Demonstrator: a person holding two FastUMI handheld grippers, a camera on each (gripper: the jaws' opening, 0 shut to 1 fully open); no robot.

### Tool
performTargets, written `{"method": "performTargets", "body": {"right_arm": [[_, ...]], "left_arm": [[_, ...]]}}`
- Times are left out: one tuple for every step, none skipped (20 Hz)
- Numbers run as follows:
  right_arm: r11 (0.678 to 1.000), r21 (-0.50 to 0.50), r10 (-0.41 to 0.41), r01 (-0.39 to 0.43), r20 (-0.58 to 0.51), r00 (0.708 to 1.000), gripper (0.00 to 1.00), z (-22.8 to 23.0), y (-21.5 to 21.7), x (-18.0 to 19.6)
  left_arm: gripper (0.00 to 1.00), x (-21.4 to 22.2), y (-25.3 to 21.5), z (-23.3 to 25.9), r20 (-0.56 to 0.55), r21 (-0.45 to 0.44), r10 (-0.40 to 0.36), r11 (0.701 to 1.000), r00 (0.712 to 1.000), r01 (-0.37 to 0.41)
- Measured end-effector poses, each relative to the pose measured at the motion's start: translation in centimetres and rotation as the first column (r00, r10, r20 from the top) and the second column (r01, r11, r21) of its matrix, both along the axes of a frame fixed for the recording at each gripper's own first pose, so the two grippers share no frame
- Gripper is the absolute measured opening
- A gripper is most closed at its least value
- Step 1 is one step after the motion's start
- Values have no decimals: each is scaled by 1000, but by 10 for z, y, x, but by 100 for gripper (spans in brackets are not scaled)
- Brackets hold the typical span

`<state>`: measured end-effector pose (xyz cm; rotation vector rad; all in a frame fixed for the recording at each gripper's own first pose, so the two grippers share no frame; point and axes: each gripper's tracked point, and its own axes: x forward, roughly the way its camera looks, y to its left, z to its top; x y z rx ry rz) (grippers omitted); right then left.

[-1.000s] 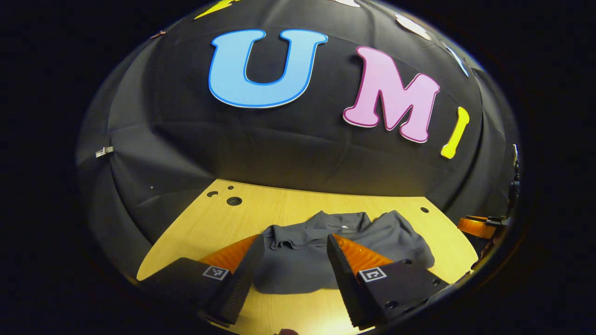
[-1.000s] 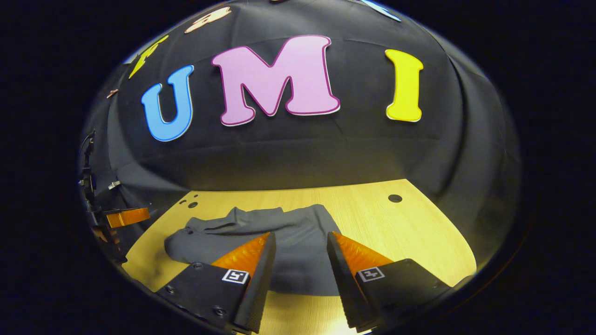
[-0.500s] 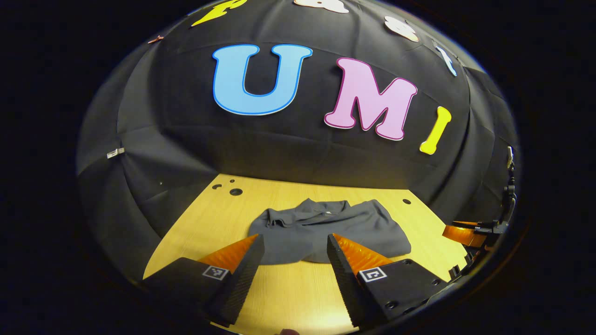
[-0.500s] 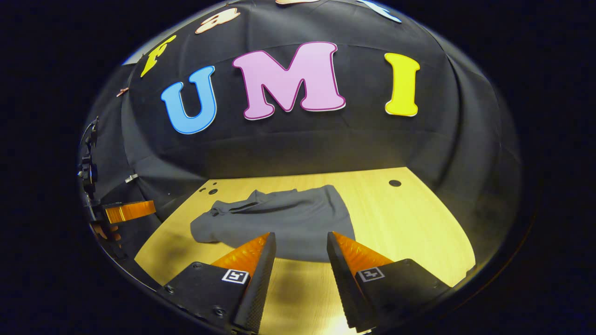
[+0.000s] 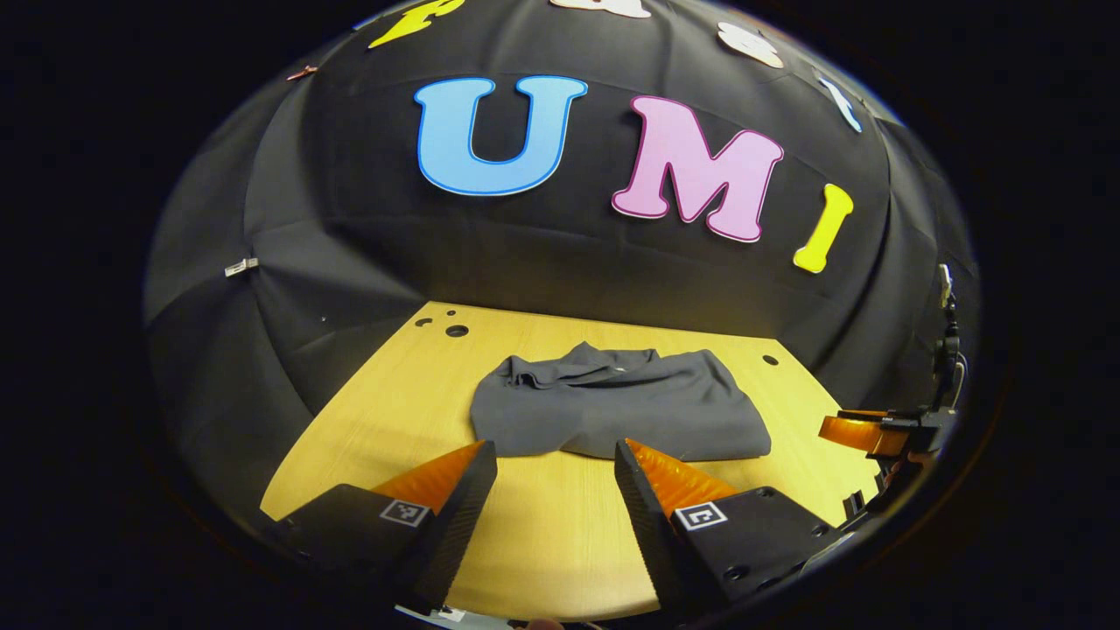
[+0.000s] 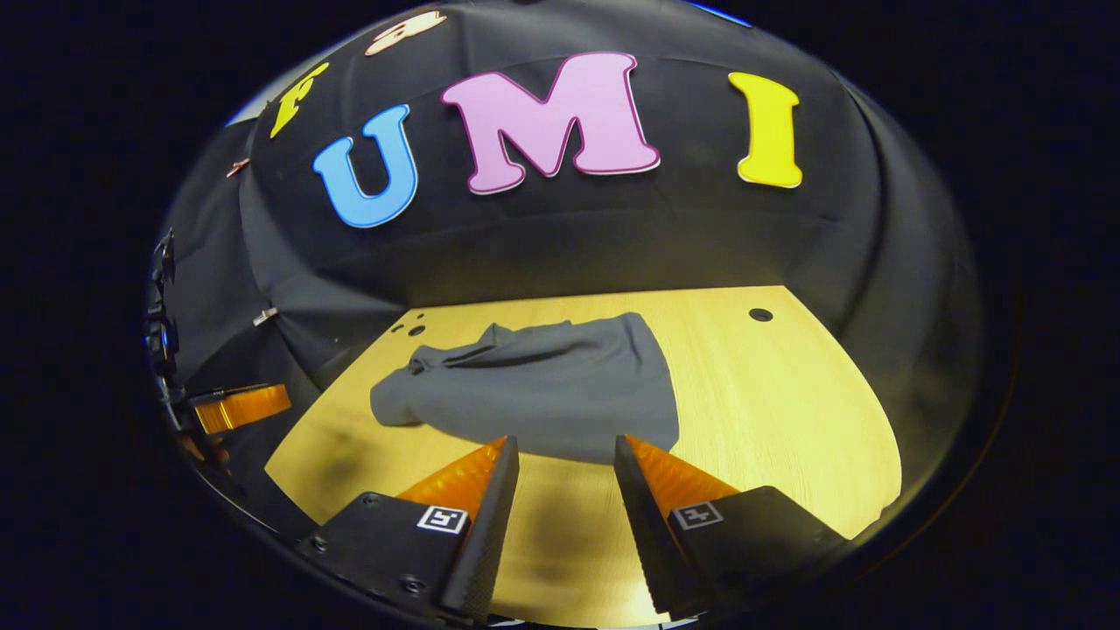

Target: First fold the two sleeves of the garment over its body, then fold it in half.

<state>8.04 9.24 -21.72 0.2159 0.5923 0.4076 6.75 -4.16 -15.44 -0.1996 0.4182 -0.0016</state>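
A dark grey garment lies folded into a compact rectangle on the light wooden table, its collar toward the back wall. In the right gripper view the same garment lies just beyond the fingers. My left gripper is open, above bare wood a little short of the garment's near edge, and it holds nothing. My right gripper is open too, with its fingertips near the garment's front edge and nothing between them. The other gripper shows at the far right of the left gripper view, and at the far left of the right gripper view.
The black cloth wall stands close behind the table. Small round holes mark the table's back left corner, and another hole sits at the back right. Bare wood lies to the garment's right.
Both grippers have drawn back from the garment toward the table's near edge. The garment, between the fingers a second ago, now lies beyond their tips.
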Motion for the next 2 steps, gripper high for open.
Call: {"method": "performTargets", "body": {"right_arm": [[1000,9,10,-10,-4,1000,70,-2,1,0],[999,21,25,-25,-10,1000,70,-2,2,0]], "left_arm": [[87,-1,0,-1,-4,0,12,1000,1000,-12],[86,-1,0,-2,-11,2,25,1000,1000,-25]]}}
